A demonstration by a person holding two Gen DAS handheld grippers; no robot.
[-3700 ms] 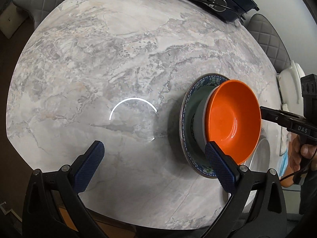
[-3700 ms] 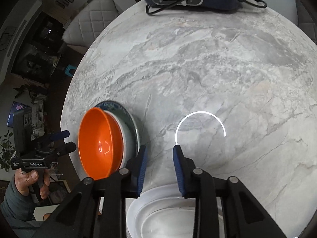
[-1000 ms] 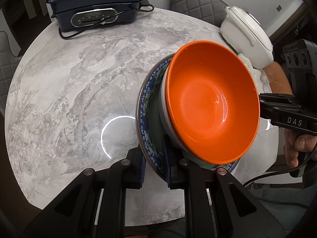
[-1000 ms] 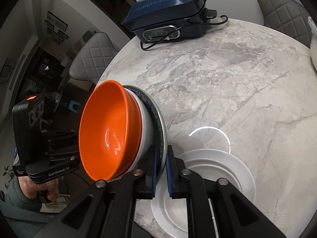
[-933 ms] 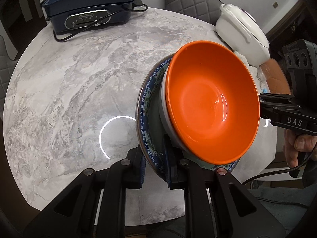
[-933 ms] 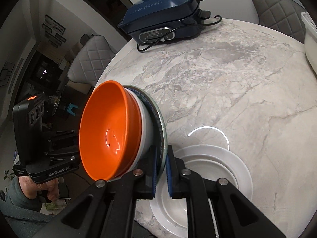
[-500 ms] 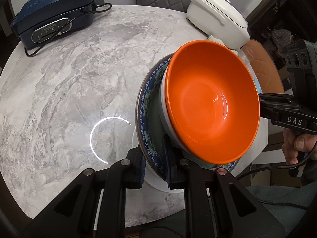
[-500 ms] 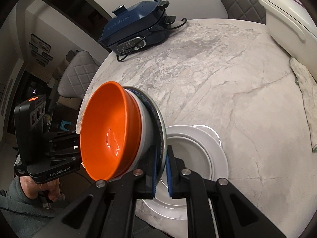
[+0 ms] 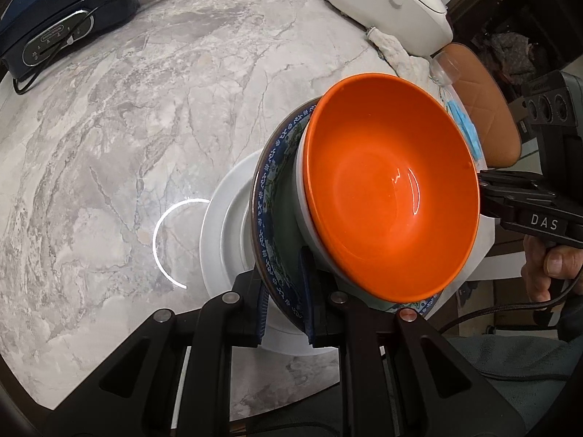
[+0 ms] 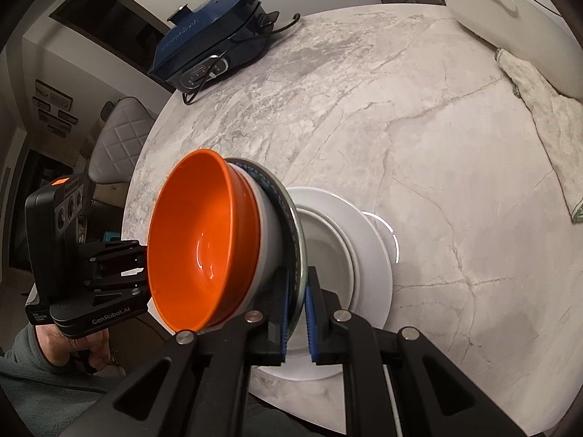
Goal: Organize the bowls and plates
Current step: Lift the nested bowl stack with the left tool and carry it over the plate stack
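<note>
An orange bowl (image 9: 393,196) sits in a white bowl (image 9: 306,225) on a blue-patterned plate (image 9: 267,215). Both grippers hold this stack in the air by opposite sides of the plate's rim. My left gripper (image 9: 284,306) is shut on the near rim. My right gripper (image 10: 297,313) is shut on the other rim; the orange bowl (image 10: 196,240) and the patterned plate (image 10: 291,225) show there too. The stack hangs just above a white plate (image 9: 222,233) lying on the marble table, also in the right wrist view (image 10: 371,255).
A dark blue electric cooker (image 9: 54,18) with a cord stands at the far side of the round marble table (image 9: 127,109). A white lidded pot (image 9: 386,3) and a crumpled cloth (image 10: 543,116) lie at the right edge. Padded chairs surround the table.
Both grippers closed on the patterned plate's rim, lifted the stack and carried it rightward across the table. It now hangs over the white plate.
</note>
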